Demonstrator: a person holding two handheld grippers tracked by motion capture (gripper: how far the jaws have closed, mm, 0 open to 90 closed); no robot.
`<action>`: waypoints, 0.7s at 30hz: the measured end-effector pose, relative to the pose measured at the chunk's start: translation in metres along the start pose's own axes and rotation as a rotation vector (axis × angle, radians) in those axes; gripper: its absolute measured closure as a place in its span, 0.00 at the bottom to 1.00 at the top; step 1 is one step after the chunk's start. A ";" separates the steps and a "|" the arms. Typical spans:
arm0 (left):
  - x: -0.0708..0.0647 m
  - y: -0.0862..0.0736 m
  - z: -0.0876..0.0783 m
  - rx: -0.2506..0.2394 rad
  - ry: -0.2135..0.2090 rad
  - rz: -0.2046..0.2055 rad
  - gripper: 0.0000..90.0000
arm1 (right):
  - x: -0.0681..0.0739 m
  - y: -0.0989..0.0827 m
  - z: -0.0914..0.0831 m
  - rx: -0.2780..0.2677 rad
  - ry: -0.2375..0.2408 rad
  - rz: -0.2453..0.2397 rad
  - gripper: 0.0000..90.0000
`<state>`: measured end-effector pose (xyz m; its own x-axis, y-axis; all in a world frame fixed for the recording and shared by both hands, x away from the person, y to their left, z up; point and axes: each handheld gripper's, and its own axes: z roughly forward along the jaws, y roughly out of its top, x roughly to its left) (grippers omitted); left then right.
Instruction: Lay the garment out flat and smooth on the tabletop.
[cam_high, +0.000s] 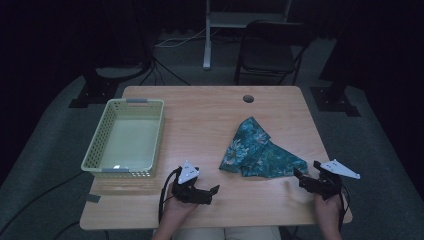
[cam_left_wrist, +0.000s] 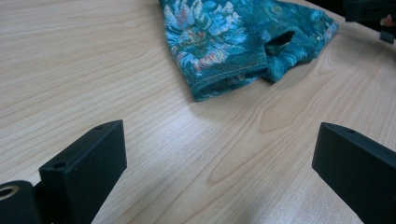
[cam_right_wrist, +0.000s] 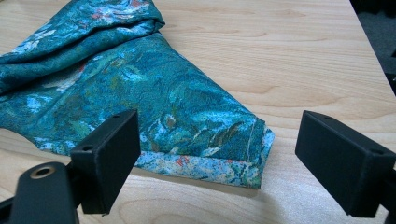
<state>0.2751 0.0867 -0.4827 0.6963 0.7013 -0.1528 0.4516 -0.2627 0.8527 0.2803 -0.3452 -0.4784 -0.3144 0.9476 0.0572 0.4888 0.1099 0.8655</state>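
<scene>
At the far left of the desk (cam_high: 200, 115), a pale wood-grain top with rounded corners, stands a basket (cam_high: 102, 141): light green plastic, rectangular, its walls pierced with rows of small holes, grey grips on the two short rims. It holds nothing.

Right of it, near the front edge, a hand holds the left gripper (cam_high: 212, 193), black and blocky with a grey three-cornered plate on top and a cable looping back to the wrist. Its jaws stand wide apart over bare wood and hold nothing; they point toward the cloth, which lies near but apart.

The cloth (cam_high: 257, 152) lies right of the middle of the desk, crumpled and partly folded into a rough triangle with one tip toward the far edge. It is thin woven fabric, teal, printed with pale blue and white flowers and small red flecks. In the left gripper view a stitched hem (cam_left_wrist: 229, 79) shows along its near fold. No writing or label can be read on anything.

Behind the cloth, a round cable hole (cam_high: 248, 98) sits in the desk.

At the right, the right gripper (cam_high: 298, 174) sits just at the cloth's right corner (cam_right_wrist: 254, 154), jaws spread wide with that hemmed corner between them, clamping nothing.
</scene>
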 end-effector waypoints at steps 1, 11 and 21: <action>0.000 0.001 0.000 -0.005 -0.005 -0.006 0.04 | 0.000 0.000 0.000 -0.004 -0.002 -0.002 0.15; -0.010 0.030 0.002 -0.075 0.020 0.050 0.04 | -0.001 0.000 0.000 0.001 0.005 0.002 0.15; -0.021 0.065 0.012 -0.100 0.018 0.119 0.04 | -0.001 0.000 0.000 0.001 0.011 0.004 0.15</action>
<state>0.2966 0.0471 -0.4301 0.7314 0.6808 -0.0395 0.3081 -0.2782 0.9098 0.2805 -0.3462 -0.4784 -0.3216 0.9446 0.0660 0.4907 0.1066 0.8648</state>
